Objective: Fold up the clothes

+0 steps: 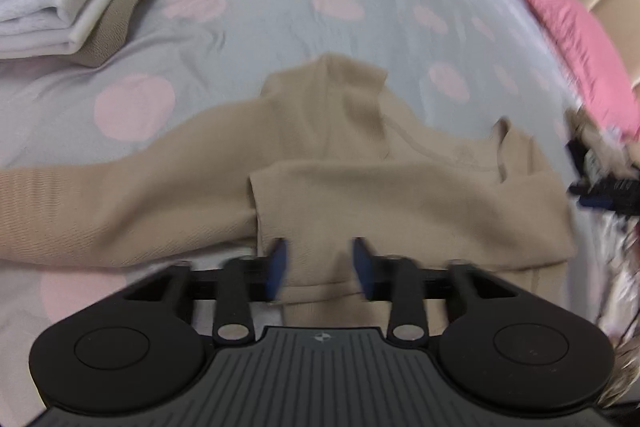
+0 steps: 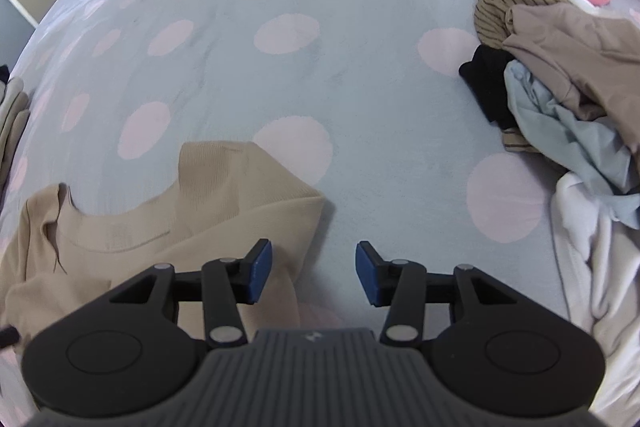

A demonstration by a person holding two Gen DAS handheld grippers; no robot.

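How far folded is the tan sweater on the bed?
Partly folded. One side of the tan sweater is turned in over the body; the other sleeve lies spread on the bedspread.

Lighting: soft, even, shadows faint. Left wrist view motion-blurred throughout; right sharp — fisheye bending, dark corners from 12 round to 12.

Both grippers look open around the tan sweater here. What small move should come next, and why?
Probably close the left gripper on the tan sweater: its open jaws already straddle the folded hem edge. The right gripper hangs open beside the sweater's edge, gripping nothing.
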